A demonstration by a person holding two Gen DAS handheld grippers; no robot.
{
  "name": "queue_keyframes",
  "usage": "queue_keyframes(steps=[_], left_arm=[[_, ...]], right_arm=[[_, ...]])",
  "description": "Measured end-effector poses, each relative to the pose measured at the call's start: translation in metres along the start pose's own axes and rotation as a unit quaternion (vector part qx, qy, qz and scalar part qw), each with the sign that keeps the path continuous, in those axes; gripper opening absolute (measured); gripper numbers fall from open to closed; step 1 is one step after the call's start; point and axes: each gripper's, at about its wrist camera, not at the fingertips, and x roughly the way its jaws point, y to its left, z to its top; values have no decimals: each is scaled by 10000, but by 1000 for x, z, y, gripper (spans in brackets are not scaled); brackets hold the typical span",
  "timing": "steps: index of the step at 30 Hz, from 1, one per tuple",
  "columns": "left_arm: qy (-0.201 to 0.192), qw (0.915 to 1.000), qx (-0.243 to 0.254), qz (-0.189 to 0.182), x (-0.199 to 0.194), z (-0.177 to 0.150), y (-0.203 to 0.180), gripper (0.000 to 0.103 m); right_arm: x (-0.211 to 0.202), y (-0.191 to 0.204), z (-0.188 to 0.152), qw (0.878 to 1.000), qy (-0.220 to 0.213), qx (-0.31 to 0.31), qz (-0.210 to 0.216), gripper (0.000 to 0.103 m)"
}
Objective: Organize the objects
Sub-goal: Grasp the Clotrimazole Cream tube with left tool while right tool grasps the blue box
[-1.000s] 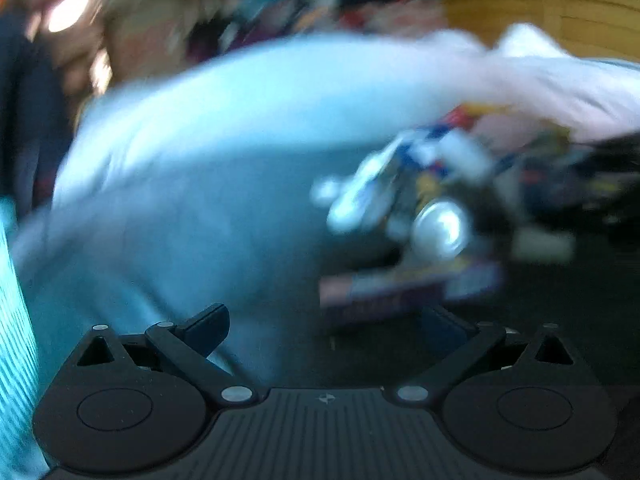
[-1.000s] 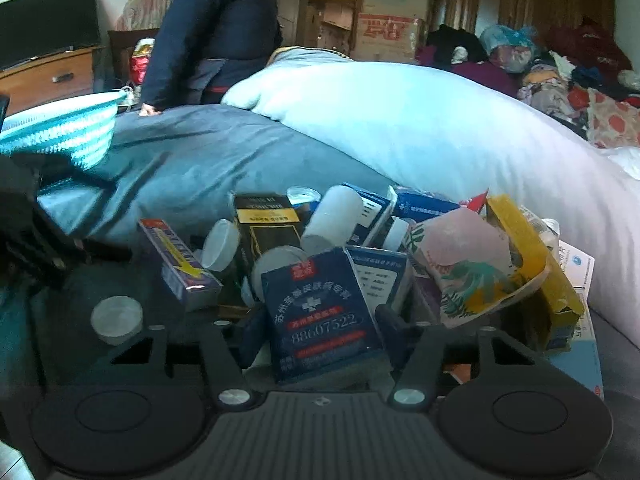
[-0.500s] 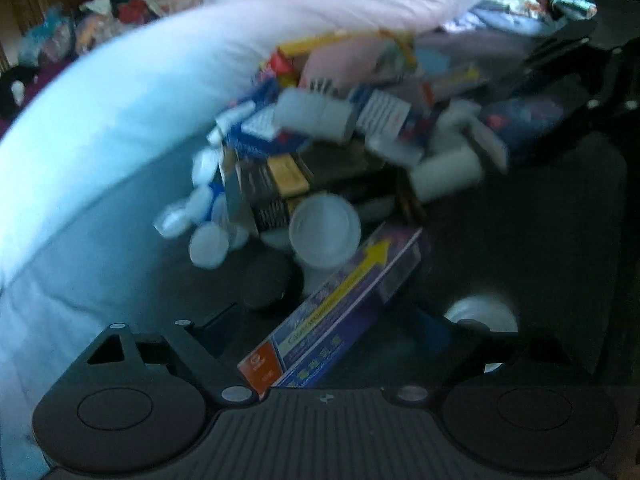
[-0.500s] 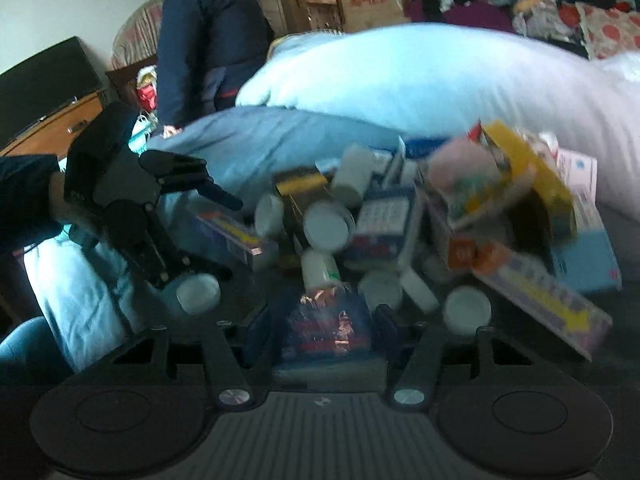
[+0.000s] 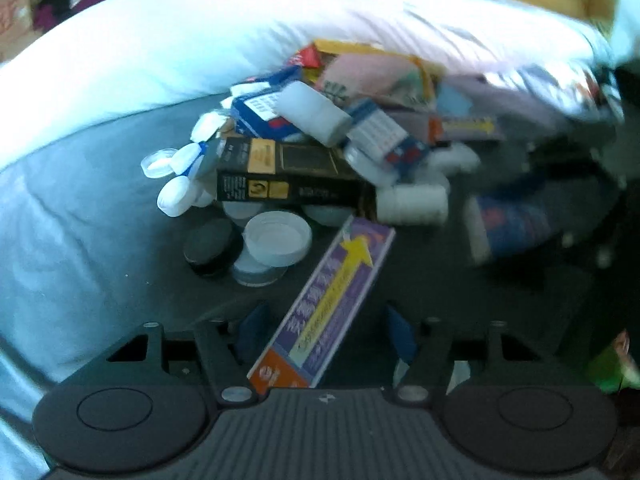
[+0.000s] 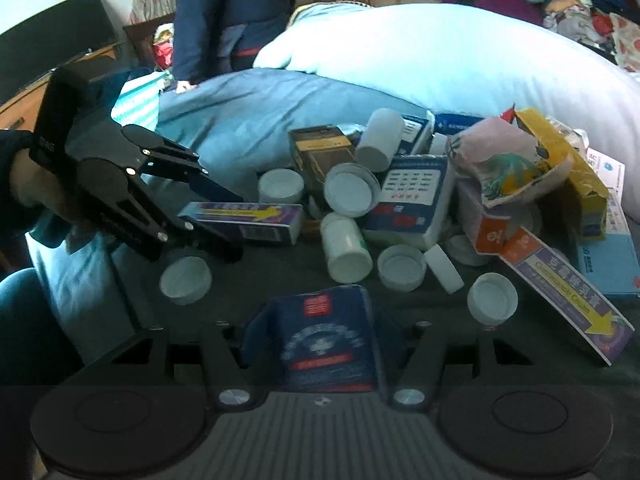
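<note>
Left hand (image 6: 28, 188): grips its tool at 9 o'clock in the right view, reaching in level towards the pile. The left tongs (image 5: 326, 320) are spread. They straddle the near end of a purple carton with a yellow arrow (image 5: 336, 296), which lies on the dark table (image 6: 520, 364) and points to 1 o'clock. A gap shows on the carton's right side.

Right tongs (image 6: 320, 332): both pads are pressed on a dark blue box (image 6: 324, 344), held upright at 6 o'clock with its printed face to the lens.

Surroundings: the pile fills 12 to 3 o'clock, backed by a pale blue duvet (image 6: 440, 48). A black-and-gold box (image 5: 288, 176) lies beyond the carton's far end, with a black lid (image 5: 212, 246) at 10 o'clock. A person in a dark jacket (image 6: 232, 8) stands at 11 o'clock.

Count, right view: two purple arrow cartons, the second (image 6: 568, 292) at 3 o'clock; at least five white round lids, one (image 6: 186, 280) just below the left tongs; one white bottle (image 6: 346, 248) lying down.
</note>
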Motion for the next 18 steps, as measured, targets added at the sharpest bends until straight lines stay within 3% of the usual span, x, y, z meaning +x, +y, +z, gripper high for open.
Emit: queue_keyframes(steps=[4,6,11,14,18], left_arm=[[-57,10000,39,62,8,-1,-2,62],[-129,9998,-157,84,0,-3,-7,32],[-548,9939,-829,479,-27,-3,-11,31],[-1062,9822,-1171,1011,-64,11,-15,31],[-1676,9538,-1559,1948,-128,25,0,31]], right_arm=[[4,0,-5,9999,83,-32,-130,55],[1,1,-6,9999,60,-31,-145,51],[-17,0,4,9994,-291,96,-144,50],[-31,8,27,9974,-694,100,-173,50],[-40,21,77,9926,-1211,51,-63,50]])
